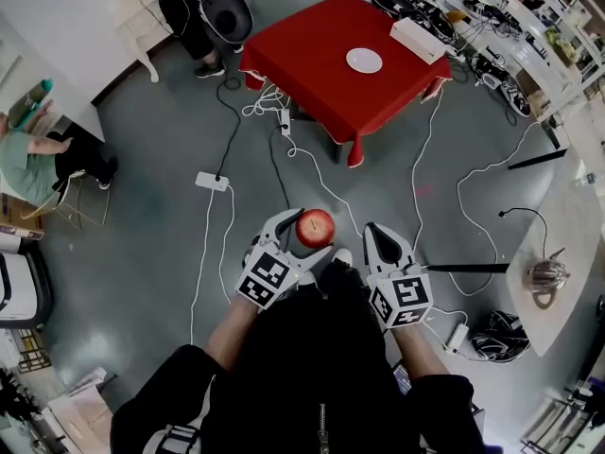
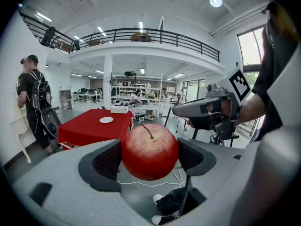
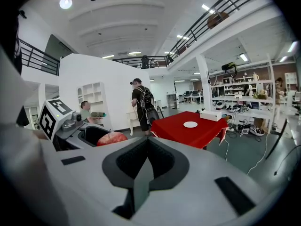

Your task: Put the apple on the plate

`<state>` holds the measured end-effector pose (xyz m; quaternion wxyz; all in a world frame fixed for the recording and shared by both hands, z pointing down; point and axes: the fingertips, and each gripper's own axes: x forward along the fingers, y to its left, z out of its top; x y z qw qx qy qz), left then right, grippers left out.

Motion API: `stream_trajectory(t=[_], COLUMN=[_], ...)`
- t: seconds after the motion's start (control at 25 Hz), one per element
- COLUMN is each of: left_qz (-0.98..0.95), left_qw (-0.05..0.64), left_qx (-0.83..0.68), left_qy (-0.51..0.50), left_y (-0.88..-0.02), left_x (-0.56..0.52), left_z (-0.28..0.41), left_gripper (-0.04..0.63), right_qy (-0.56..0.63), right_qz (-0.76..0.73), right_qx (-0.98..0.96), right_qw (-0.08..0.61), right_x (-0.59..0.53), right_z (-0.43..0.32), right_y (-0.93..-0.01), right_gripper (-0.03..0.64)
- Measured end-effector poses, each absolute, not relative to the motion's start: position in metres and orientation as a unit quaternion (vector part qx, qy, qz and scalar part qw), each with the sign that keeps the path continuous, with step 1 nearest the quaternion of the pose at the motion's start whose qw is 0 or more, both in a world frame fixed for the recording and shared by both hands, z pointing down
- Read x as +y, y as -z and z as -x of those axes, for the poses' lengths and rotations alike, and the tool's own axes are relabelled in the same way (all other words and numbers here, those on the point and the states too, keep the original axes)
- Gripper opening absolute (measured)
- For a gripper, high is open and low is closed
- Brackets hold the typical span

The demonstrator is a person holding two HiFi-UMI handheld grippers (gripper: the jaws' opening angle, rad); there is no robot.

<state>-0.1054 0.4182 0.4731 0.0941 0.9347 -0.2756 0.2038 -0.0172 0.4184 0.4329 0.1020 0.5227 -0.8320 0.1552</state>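
— How do I carry this well?
— Your left tongs [image 1: 313, 233] clamp the apple [image 2: 149, 150] by its sides; your right tongs [image 3: 146, 164] are together, empty. Step over the cables [image 1: 284, 149], reach the far table [image 1: 307, 69], and lower it gently onto the plate [image 1: 364, 61].

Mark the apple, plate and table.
apple [image 2: 149, 153]: left gripper view, middle of its skin.
plate [image 1: 364, 61]: head view, centre of the disc.
table [image 1: 307, 88]: head view, bare red cloth.
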Motion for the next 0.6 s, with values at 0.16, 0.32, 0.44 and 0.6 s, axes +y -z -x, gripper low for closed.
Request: stream_trajectory(t=[0.16,0.32,0.44,0.6], left_qz=[-0.935,-0.936,-0.936,-0.937], left_qw=[0.096,0.099,0.099,0.098], left_qx=[-0.274,-0.271,-0.27,-0.268], left_qy=[-0.204,-0.204,-0.202,-0.202], left_y=[-0.475,-0.477,-0.477,-0.478], left_x=[0.417,0.417,0.416,0.417], left_z=[0.109,0.11,0.111,0.112], left_gripper=[0.364,0.364,0.364,0.364], right_qy=[-0.155,-0.156,-0.158,-0.161], right_qz=[-0.522,-0.523,-0.52,-0.517], right_qx=[-0.832,-0.831,-0.832,-0.833], right_qw=[0.106,0.106,0.11,0.117], right_x=[0.417,0.416,0.415,0.418], right_z=[0.02,0.023,0.027,0.03], right_y=[-0.434,-0.434,-0.436,-0.441], right_gripper=[0.011,0.011,0.011,0.011])
